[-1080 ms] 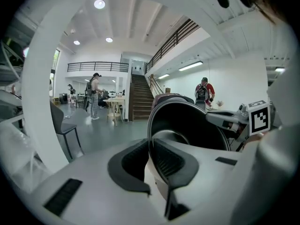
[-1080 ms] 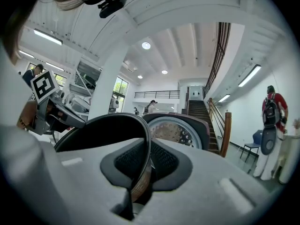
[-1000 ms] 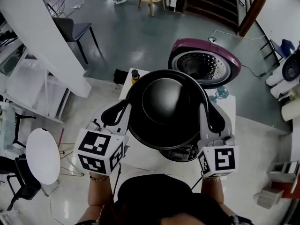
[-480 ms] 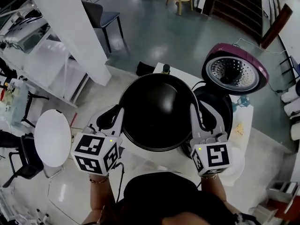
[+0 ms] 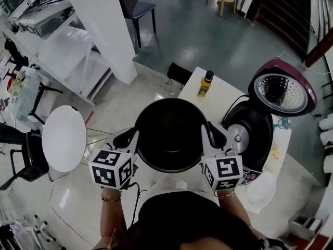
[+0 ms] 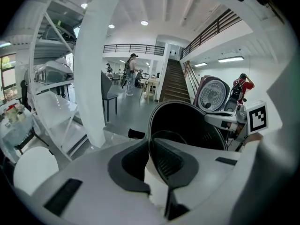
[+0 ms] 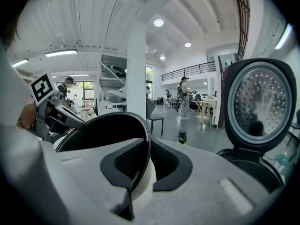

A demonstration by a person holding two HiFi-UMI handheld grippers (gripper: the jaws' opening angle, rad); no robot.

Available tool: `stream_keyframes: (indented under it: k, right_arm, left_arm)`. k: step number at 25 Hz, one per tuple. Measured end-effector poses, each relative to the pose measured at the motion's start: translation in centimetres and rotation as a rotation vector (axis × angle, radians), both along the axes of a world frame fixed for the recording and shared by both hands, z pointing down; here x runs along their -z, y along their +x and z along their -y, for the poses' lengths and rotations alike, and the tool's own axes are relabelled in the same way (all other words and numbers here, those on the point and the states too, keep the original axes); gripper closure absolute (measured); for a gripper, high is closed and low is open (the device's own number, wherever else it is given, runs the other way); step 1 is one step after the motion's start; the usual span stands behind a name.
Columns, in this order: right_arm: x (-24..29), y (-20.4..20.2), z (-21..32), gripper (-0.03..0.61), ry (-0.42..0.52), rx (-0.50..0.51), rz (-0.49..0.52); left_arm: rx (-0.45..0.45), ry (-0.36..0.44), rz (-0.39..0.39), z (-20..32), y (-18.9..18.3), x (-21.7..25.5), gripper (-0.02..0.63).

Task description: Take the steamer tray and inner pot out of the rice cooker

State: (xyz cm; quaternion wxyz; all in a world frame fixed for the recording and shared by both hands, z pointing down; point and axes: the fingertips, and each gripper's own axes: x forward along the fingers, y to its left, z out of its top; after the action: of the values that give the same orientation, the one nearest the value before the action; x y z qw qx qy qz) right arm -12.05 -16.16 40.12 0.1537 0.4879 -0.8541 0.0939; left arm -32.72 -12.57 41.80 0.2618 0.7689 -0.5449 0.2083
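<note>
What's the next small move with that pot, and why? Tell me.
Probably lower the inner pot onto the bare table beside the rice cooker: left gripper and right gripper clamp opposite rims, it hangs clear of the cooker, the bottle stands apart.

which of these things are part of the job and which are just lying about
In the job: inner pot, gripped at its rim by left claw and right claw; open rice cooker.
Just lying about: yellow bottle, round white table, chair.
</note>
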Motion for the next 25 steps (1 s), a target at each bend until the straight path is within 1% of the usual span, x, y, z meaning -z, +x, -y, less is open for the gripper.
stream_keyframes:
  k: [6, 8, 13, 15, 18, 20, 25]
  right_arm:
    - [-3.7, -3.0, -0.2, 0.531, -0.086, 0.043, -0.031]
    - [-5.6, -3.3, -0.6, 0.531, -0.136, 0.045, -0.025]
    - [-10.0, -4.0, -2.0, 0.531, -0.269, 0.041, -0.003]
    - [-11.5, -4.0, -2.6, 0.534, -0.317, 0.037, -0.001]
    - [-12.5, -3.6, -2.7, 0.535, -0.356, 0.015, 0.017]
    - [-12.6, -3.2, -2.7, 0.535, -0.374, -0.005, 0.030]
    - [-12.7, -2.1, -2.8, 0.534, -0.391, -0.060, 0.052]
  left_arm:
    - [0.017, -0.103, -0.011, -0.9, -2.8, -4.5, 0.577]
    - [0.012, -0.131, -0.018, -1.0, -3.2, -6.1, 0.578]
    - [-0.032, -0.204, 0.046, -0.9, -4.3, -9.1, 0.581]
    - [-0.046, -0.216, 0.056, -0.5, -4.4, -9.8, 0.586]
    - [-0.077, -0.221, 0.075, 0.7, -4.1, -10.2, 0.588]
    - [-0.100, -0.227, 0.086, 1.3, -3.7, -10.4, 0.588]
    - [-0.134, -0.240, 0.068, 2.4, -2.6, -11.2, 0.588]
